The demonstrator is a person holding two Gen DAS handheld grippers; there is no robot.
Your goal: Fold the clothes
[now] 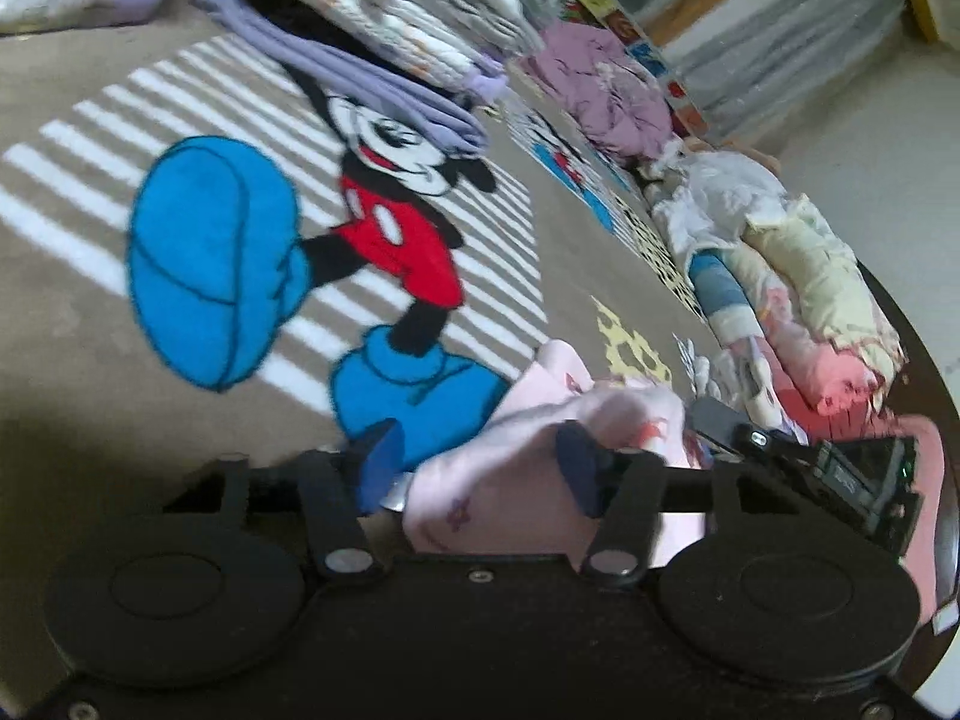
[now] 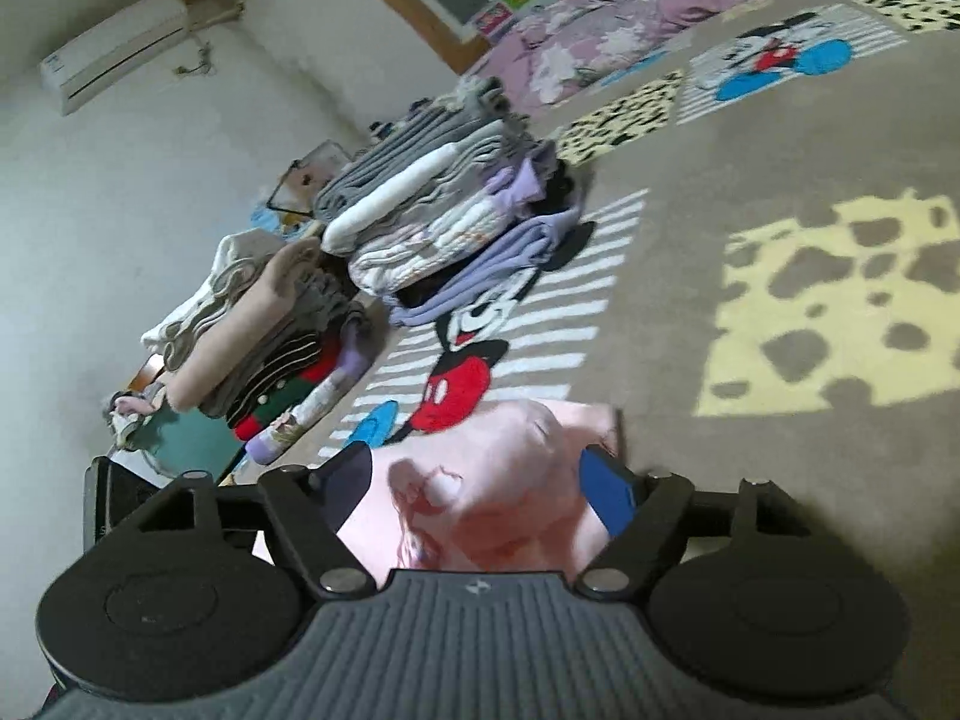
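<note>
Pink garment (image 1: 540, 462) lies low on the carpet (image 1: 90, 312), bunched right between the fingers of both tongs, so neither hand needs to travel to reach it.

Left tongs (image 1: 480, 465): the cloth humps up between the two blue pads, the right pad sunk against a fold, the left pad just beside the cloth's edge with a sliver of gap showing. I read that as part closed but not yet pinching. More of the garment trails off to the right of these tongs, towards the other device, so its long axis seems to run across, from one hand to the other.

Right tongs (image 2: 480, 480): the printed pink cloth fills the span between its pads, both of which flank it closely; whether they press is hard to tell through the blur. Folded piles (image 2: 420, 222) sit well beyond, ahead and to the left.
</note>
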